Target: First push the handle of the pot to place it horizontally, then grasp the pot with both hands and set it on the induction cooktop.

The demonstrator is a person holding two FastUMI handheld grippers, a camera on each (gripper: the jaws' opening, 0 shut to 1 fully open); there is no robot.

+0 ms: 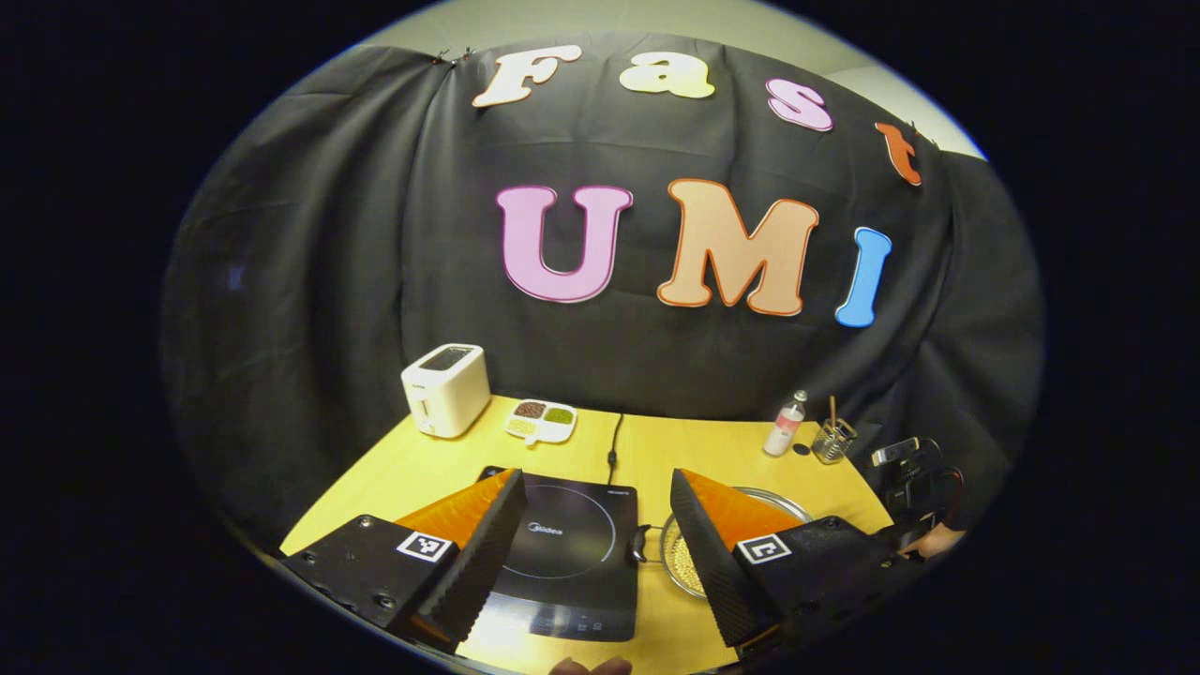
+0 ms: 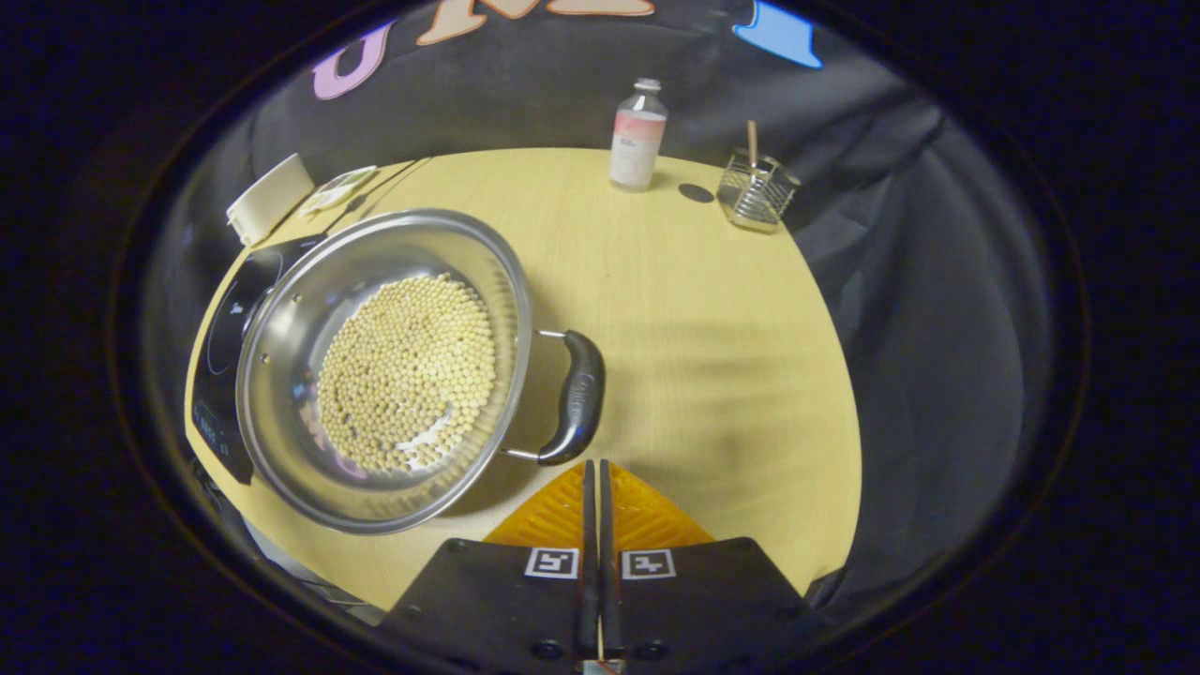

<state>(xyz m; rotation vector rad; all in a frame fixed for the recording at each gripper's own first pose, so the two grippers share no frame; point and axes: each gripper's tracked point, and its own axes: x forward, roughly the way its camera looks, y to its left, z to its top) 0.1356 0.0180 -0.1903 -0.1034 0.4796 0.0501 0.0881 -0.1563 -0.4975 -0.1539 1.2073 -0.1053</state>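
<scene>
Right gripper: nearest in the right gripper view, fingers pressed flat together with nothing between, tips just beside the pot's black handle, not quite touching it as far as can be seen.
Handle: sticking out flat from the pot's side nearest the right gripper.
Pot: shiny metal, resting on the yellow table, just beside the cooktop, its far rim covering a bit of the cooktop's edge in the right gripper view.
Beans: small, pale, round, lots of them in the bottom of the pot.
Left gripper: low in the left gripper view, fingers spread wide apart, holding nothing, up above the cooktop and the pot.
Cooktop: black and flat with a ring on top, beside the pot; in the left gripper view the pot peeks out behind one finger.
Table: yellow, under the pot.
Cord: black, behind the cooktop.
Snack tray: white, behind the cooktop, farther than the pot.
Toaster: white, beside the snack tray.
Bottle: far behind the pot, near the table's back edge.
Wire cup: beside the bottle, a stick standing in it.
</scene>
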